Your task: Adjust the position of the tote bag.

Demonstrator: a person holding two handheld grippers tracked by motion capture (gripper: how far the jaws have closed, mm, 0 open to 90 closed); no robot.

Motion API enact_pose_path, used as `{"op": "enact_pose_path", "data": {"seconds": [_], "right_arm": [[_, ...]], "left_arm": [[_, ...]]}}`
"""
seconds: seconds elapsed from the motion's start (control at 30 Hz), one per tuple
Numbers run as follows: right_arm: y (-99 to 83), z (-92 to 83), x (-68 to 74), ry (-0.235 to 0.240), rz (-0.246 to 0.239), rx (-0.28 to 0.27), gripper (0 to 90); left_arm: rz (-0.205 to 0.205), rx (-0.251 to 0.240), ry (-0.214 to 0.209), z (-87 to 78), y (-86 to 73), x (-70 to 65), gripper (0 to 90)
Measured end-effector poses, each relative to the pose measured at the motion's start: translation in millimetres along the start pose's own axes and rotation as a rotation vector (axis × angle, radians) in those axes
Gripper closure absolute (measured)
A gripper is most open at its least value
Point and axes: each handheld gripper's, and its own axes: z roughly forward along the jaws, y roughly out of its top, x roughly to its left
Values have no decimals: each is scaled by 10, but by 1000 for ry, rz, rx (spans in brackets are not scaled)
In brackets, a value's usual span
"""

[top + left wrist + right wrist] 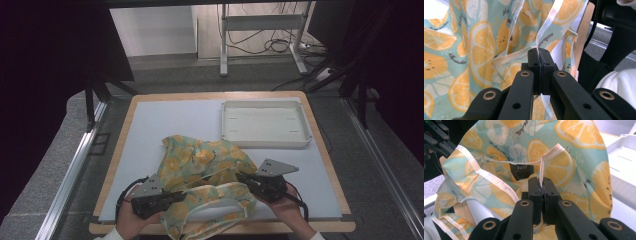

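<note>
A light teal cloth bag with an orange-slice print (205, 165) lies crumpled at the table's near middle. My left gripper (182, 194) is shut on its white-edged rim at the lower left, and in the left gripper view the jaws pinch a pale trim strip (544, 30) of the bag (474, 50). My right gripper (241, 178) is shut on the rim at the right. In the right gripper view its jaws clamp the white hem (542, 162) of the bag (574, 150), whose mouth is spread open, showing a dark label (520, 170) inside.
A white shallow tray (265, 124) sits at the table's far right on the pale mat (165, 120). A wooden border (120, 150) rims the table. Beyond the far edge stand a metal frame and cables (265, 40).
</note>
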Motion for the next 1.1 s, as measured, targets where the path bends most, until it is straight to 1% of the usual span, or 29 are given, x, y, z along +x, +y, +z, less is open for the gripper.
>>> {"op": "enact_pose_path", "data": {"seconds": [0.2, 0.4, 0.6, 0.73, 0.9, 1.1], "right_arm": [[47, -11, -9, 10, 6, -17, 864], [95, -50, 14, 8, -8, -35, 864], [144, -84, 57, 15, -28, -57, 864], [209, -132, 98, 14, -58, -80, 864], [333, -193, 141, 14, -87, -114, 864], [460, -199, 151, 4, -120, -130, 865]], "left_arm": [[1, -29, 16, -66, 39, 16, 895], [1, -47, 28, -127, 44, 28, 895], [4, -74, 38, -195, 61, 10, 895], [11, -99, 54, -275, 97, 12, 895], [15, -136, 76, -384, 166, 30, 895], [29, -173, 107, -507, 268, 76, 895]]}}
